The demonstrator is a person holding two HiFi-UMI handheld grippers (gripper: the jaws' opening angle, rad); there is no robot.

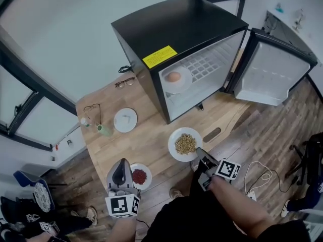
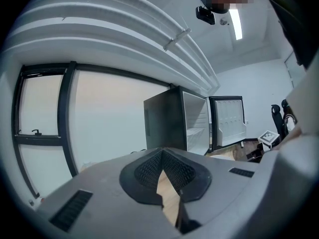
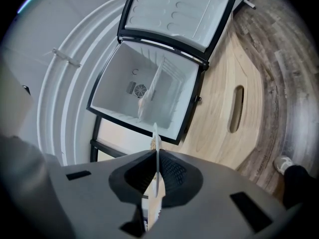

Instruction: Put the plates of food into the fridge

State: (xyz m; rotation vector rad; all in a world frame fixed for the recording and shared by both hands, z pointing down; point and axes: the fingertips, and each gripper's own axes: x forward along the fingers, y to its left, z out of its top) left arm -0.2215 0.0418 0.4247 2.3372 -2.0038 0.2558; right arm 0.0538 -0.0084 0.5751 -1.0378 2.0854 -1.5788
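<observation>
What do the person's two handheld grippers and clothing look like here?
Left gripper: light grey shell, black textured pads, and a white cube with black square markers at its rear. Right gripper: same grey-and-black build, with its own marker cube. The person wears a dark top.

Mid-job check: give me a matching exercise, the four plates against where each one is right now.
Things:
1 egg plate
2 grain plate
3 red-food plate
4 bare white plate

Places:
A gripped in the right tongs
B on the table, beside the left tongs
C on the fridge shelf
D on the table, by the glasses

Pairs: 1-C, 2-A, 3-B, 4-D.
</observation>
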